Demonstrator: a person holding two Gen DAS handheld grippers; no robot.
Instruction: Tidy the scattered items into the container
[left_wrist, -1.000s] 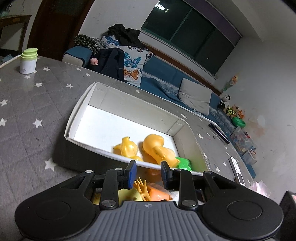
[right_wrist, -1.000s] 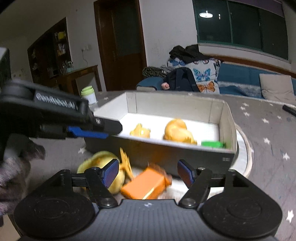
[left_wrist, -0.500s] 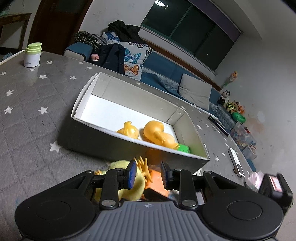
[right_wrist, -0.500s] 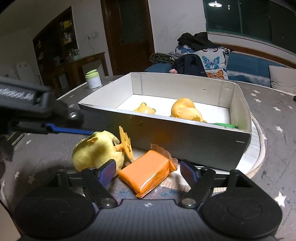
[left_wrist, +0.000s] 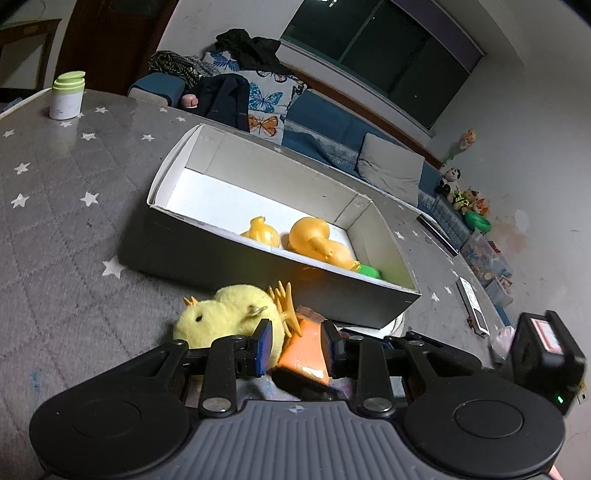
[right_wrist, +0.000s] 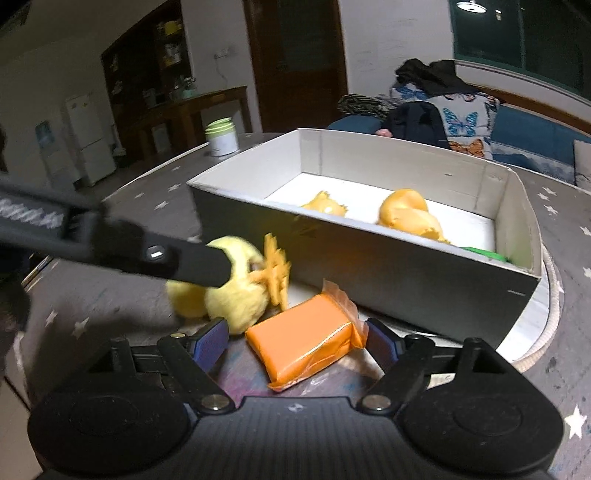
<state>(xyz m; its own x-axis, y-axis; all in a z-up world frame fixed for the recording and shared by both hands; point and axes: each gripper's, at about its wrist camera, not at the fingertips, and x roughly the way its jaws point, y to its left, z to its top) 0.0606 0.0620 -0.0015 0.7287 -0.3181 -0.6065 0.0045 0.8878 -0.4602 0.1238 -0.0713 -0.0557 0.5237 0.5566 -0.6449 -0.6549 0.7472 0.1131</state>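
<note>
A grey cardboard box (left_wrist: 207, 254) (right_wrist: 406, 269) holds two orange rubber ducks (left_wrist: 314, 240) (right_wrist: 406, 214) and a green item (left_wrist: 369, 271). In front of it on the table lie a yellow plush chick (left_wrist: 225, 314) (right_wrist: 236, 295) and an orange packet (right_wrist: 306, 339) (left_wrist: 306, 350). My left gripper (left_wrist: 295, 347) is open and empty, just above the chick and the packet; its finger shows in the right wrist view (right_wrist: 184, 262), against the chick. My right gripper (right_wrist: 295, 339) is open, its jaws either side of the orange packet, not closed on it.
A white jar with a green lid (left_wrist: 68, 96) (right_wrist: 221, 138) stands at the far table edge. The box rests partly on a round white mat (right_wrist: 535, 325). A remote (left_wrist: 471, 302) lies to the right. A sofa with cushions (left_wrist: 391, 170) is behind the table.
Both grippers have drawn back and lowered toward the chick and packet. The left gripper now reaches over the chick; the right gripper's jaws now flank the orange packet.
</note>
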